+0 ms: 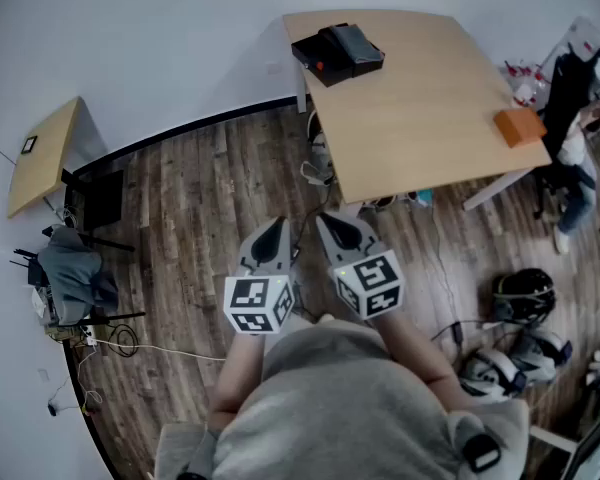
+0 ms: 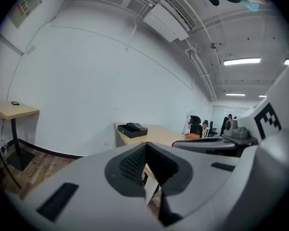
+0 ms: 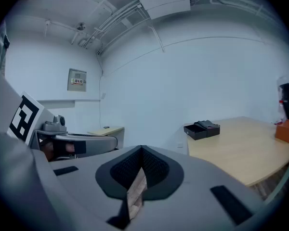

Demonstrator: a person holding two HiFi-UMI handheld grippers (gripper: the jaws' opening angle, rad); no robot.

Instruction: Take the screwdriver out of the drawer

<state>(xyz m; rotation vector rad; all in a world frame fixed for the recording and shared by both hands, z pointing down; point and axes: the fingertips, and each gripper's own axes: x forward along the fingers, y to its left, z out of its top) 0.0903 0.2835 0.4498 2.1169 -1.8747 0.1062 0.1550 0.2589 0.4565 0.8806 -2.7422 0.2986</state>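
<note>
Right tongs (image 3: 141, 160) closed, empty, black box (image 3: 201, 129) on wooden table (image 3: 241, 150)

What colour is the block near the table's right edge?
Orange block, best in the head view.

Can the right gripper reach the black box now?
Probably not: the right gripper hangs over the floor, short of the table, and the black box sits at its far edge.

The black drawer box (image 1: 337, 53) sits at a corner of the wooden table (image 1: 430, 118), something red inside.
</note>
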